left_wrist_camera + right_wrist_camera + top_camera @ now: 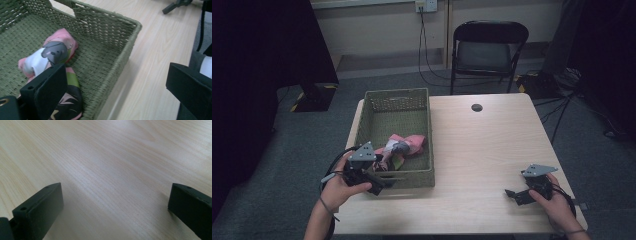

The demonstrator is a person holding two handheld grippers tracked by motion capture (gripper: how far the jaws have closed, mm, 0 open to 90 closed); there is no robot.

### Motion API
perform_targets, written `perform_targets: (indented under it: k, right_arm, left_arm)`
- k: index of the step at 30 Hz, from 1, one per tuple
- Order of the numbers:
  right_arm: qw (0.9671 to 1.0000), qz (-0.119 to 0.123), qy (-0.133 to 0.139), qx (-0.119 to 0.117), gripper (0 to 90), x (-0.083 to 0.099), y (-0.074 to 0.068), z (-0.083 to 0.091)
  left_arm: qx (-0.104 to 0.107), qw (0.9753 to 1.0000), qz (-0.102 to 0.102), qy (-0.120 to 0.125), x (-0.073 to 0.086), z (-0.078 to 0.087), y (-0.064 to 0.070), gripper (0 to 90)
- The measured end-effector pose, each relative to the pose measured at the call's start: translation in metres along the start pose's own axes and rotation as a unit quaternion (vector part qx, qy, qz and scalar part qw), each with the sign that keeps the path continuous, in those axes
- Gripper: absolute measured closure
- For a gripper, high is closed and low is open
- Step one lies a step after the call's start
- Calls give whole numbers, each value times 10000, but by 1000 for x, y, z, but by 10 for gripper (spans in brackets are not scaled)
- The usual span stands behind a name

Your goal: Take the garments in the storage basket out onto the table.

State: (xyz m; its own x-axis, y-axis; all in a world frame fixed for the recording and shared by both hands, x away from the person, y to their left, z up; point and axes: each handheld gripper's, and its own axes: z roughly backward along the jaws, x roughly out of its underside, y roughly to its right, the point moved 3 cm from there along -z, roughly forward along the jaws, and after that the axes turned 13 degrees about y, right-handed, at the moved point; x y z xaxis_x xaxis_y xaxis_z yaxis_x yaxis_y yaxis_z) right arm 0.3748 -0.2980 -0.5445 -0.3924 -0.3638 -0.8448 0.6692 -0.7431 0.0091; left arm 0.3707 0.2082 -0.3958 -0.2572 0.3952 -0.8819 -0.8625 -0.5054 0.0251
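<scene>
A green woven basket (422,107) stands on the left half of the wooden table (482,150). Inside it, toward the near end, lies a bundled pink cloth (404,146) with white, grey and green patches. In the left gripper view the cloth (57,50) lies just beyond the left jaw. My left gripper (383,183) is held over the near wall of the basket (117,62), open, its jaws on either side of the basket's near corner and holding nothing. My right gripper (513,194) rests low over bare table (112,165) at the front right, open and empty.
A round dark hole (477,107) marks the table's far middle. A black folding chair (488,47) stands behind the table, with cables on the floor to its right. The right gripper (175,5) appears far off across the tabletop in the left gripper view.
</scene>
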Motion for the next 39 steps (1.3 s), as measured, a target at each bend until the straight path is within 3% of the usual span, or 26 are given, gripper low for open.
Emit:
perform_targets:
  k: [7, 18, 24, 30, 39]
  right_arm:
    - [10000, 1, 0, 0, 0, 0, 0, 0]
    - [10000, 0, 1, -1, 0, 0, 0, 0]
    - [10000, 0, 0, -1, 0, 0, 0, 0]
    - [10000, 0, 1, -1, 0, 0, 0, 0]
    - [10000, 0, 1, -1, 0, 0, 0, 0]
  left_arm:
    - [-133, 9999, -60, -68, -8, -3, -11, 33]
    - [-215, 9997, 63, -22, -12, -18, -27, 37]
    - [-242, 9995, 174, 140, -21, -28, -35, 37]
    - [-459, 9987, 191, 148, -27, -34, -45, 36]
    - [-670, 9972, 281, 154, -24, -45, -60, 34]
